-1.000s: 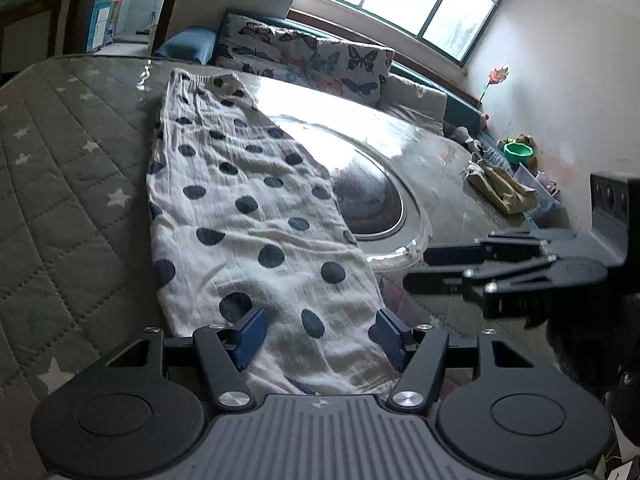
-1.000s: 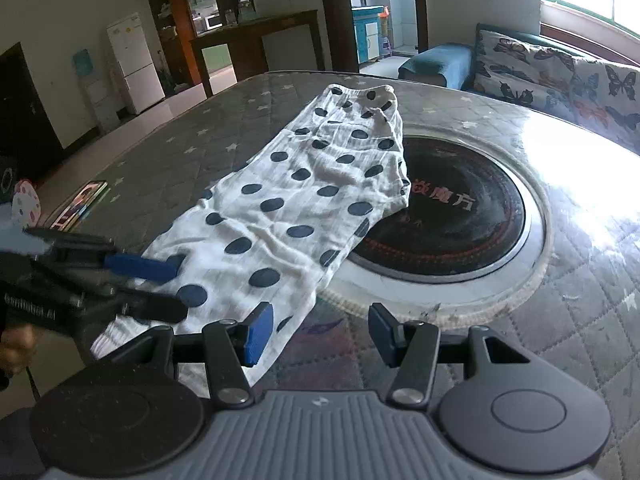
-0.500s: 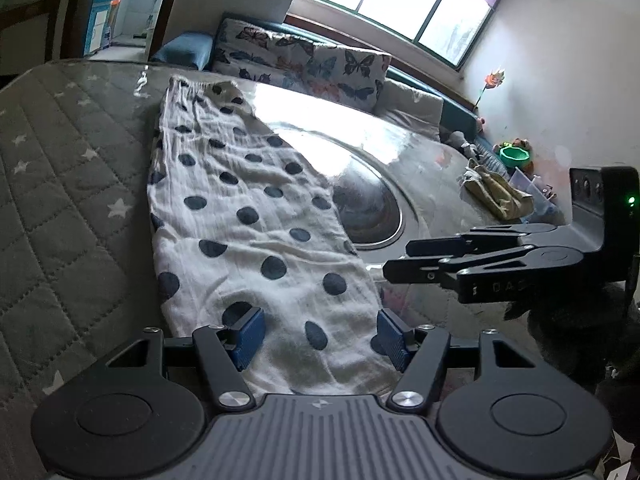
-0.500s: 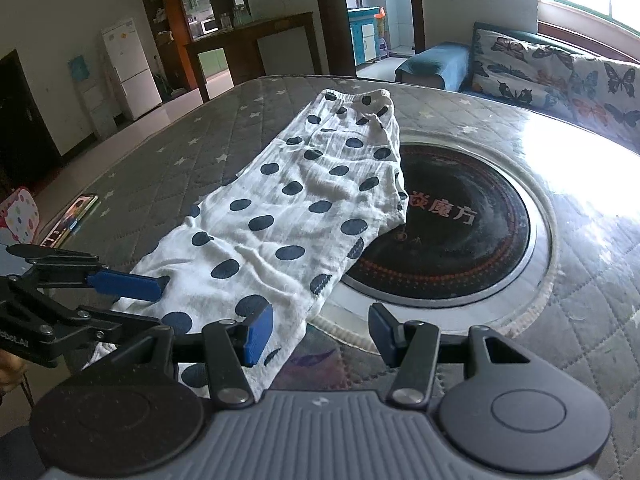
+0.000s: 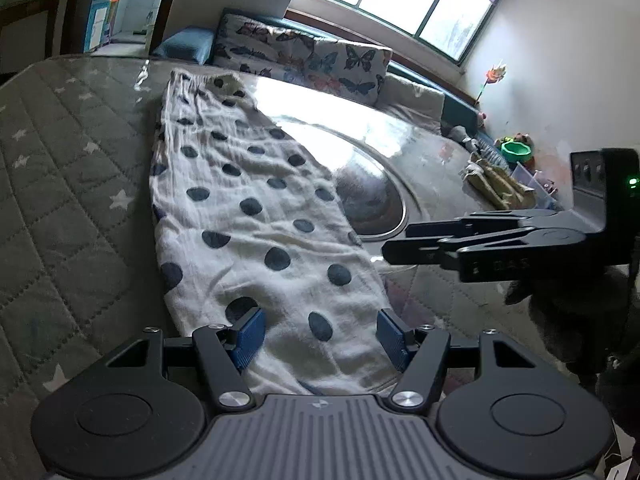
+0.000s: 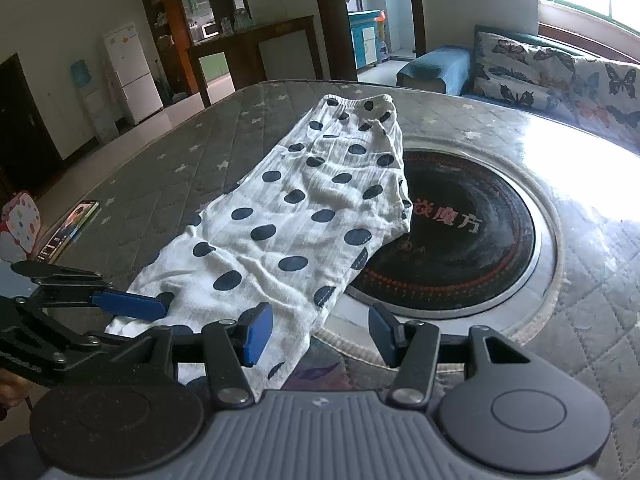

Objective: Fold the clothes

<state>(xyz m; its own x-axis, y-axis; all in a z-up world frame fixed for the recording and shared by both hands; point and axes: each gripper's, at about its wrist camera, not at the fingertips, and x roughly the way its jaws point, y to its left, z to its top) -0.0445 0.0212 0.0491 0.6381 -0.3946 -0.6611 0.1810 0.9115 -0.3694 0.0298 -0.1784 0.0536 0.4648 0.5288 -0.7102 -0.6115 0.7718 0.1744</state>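
A white garment with dark blue dots (image 5: pixel 256 216) lies folded lengthwise on the quilted grey table cover (image 5: pixel 60 200), stretching away from me; it also shows in the right wrist view (image 6: pixel 304 216). My left gripper (image 5: pixel 320 336) is open, its blue pads (image 5: pixel 248 334) straddling the garment's near end just above the cloth. My right gripper (image 6: pixel 320 330) is open over the near right corner of the garment, with one pad above the cloth. Each gripper shows in the other's view: the right one (image 5: pixel 400 240) and the left one (image 6: pixel 132 300).
A round glass hotplate (image 6: pixel 460 232) is set in the table, with the garment's right edge lying over its rim. A butterfly-print sofa (image 5: pixel 304 56) stands behind the table. A crumpled tan cloth (image 5: pixel 496 184) lies at the far right.
Both grippers have moved in closer over the near end of the garment. The right gripper has come leftward toward the cloth's edge. Both stay open; the garment has not moved.
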